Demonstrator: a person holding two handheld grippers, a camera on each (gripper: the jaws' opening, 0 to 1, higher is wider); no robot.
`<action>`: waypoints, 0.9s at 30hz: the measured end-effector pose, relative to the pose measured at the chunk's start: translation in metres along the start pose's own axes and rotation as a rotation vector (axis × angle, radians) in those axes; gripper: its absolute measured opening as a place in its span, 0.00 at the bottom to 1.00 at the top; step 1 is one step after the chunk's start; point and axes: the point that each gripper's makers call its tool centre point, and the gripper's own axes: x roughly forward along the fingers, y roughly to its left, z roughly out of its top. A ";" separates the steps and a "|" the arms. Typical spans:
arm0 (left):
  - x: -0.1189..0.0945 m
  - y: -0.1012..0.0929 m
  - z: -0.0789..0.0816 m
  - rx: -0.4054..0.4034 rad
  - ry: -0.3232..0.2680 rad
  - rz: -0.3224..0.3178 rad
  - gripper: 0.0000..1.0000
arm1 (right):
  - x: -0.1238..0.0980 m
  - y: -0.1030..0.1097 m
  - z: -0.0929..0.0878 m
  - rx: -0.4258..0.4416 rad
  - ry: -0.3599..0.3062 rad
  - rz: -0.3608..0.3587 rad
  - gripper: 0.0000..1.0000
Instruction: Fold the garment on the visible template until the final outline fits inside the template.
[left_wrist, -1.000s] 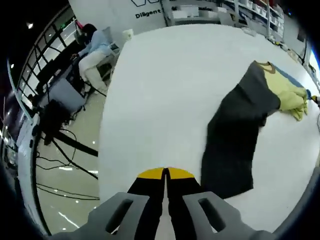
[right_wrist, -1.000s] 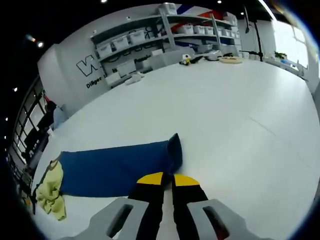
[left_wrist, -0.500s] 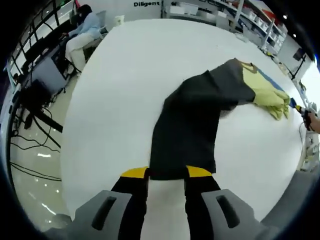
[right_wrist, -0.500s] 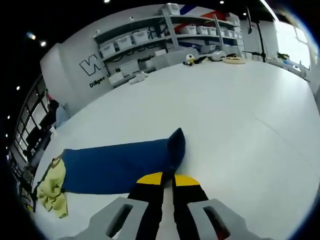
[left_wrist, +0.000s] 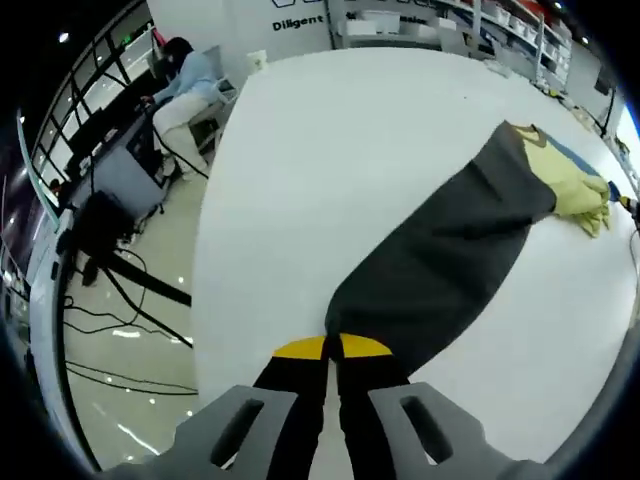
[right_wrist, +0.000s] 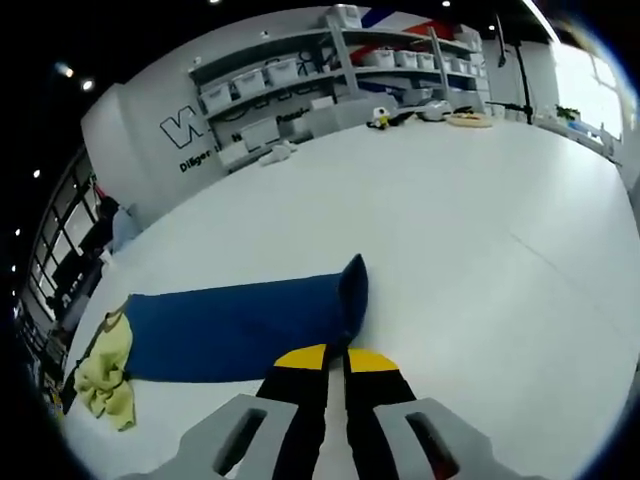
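- Two claws, both pinching the same garment, one at each end of it.
- Left claw (left_wrist: 331, 347): yellow-tipped jaws pressed together on the near corner of the dark garment (left_wrist: 450, 260); cloth runs from the tips up and right across the white table (left_wrist: 330, 150).
- Garment looks dark grey in the left gripper view and blue in the right gripper view (right_wrist: 230, 325) (lighting or fabric side, can't tell which).
- Far end of the garment in the left gripper view meets a crumpled yellow cloth (left_wrist: 575, 185); a strip of blue shows along the yellow cloth's far edge.
- Right claw (right_wrist: 334, 357): jaws closed on a raised fold of the blue cloth, which peaks just above the tips; the rest lies flat on the table (right_wrist: 470, 230), stretching left.
- Yellow cloth (right_wrist: 105, 385) sits bunched at the left end of the garment in the right gripper view, touching it.
- No template outline that I can make out on the table.
- Background: shelves with white bins (right_wrist: 300, 75) along the far wall, small items on the table's far edge near them.
- Seated person (left_wrist: 185, 85) past the table's left edge in the left gripper view, cables on the floor (left_wrist: 130, 330) below.
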 end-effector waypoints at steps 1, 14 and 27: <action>0.002 0.002 0.002 -0.001 0.003 -0.005 0.09 | 0.000 0.000 0.000 -0.001 -0.002 0.001 0.00; 0.005 -0.005 -0.011 -0.018 0.071 -0.001 0.26 | -0.013 0.030 0.006 -0.082 -0.024 0.060 0.08; -0.030 -0.048 0.023 -0.042 -0.144 -0.018 0.37 | -0.030 0.152 -0.041 -0.307 0.041 0.403 0.08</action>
